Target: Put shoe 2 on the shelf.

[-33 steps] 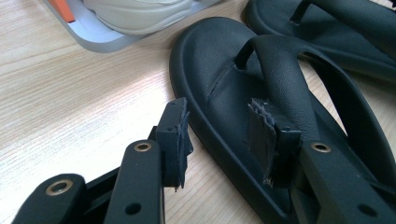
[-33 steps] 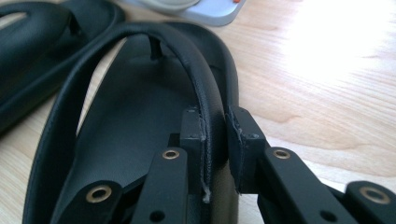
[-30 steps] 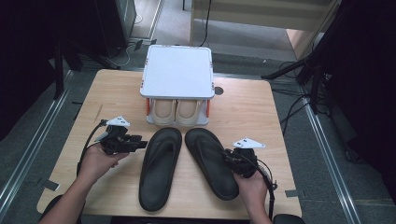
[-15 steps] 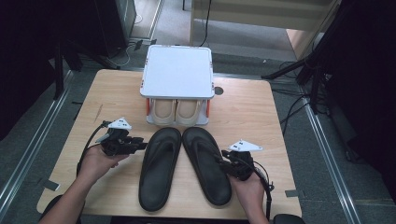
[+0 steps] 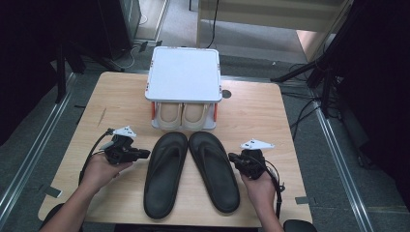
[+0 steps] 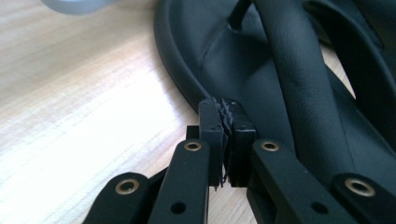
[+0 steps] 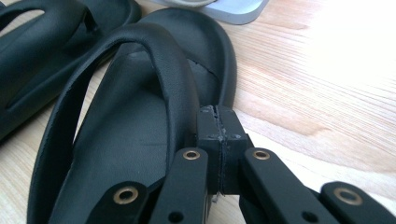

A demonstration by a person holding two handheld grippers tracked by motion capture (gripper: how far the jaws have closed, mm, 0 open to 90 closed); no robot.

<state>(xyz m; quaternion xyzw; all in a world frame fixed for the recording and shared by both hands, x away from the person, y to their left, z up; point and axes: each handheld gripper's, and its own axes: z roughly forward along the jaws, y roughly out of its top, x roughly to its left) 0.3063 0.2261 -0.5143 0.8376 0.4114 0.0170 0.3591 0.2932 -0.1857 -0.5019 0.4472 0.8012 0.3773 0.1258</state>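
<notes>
The left claw [image 6: 226, 108] has just been closing and now has its jaws pressed flat together with nothing between them, its tip at the outer rim of the left black sandal [image 5: 166, 174]. The right claw [image 7: 218, 122] has likewise just closed on nothing, beside the right black sandal [image 5: 213, 170]. Both sandals lie side by side on the wooden surface [image 5: 261, 116], near a white rack [image 5: 183, 73] holding beige slippers [image 5: 183, 115].

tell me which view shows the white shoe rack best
The high view: the white shoe rack shows whole, with beige shoes on its lower shelf. The left gripper view and right gripper view each catch a blurred bit of its base at the top edge.
</notes>
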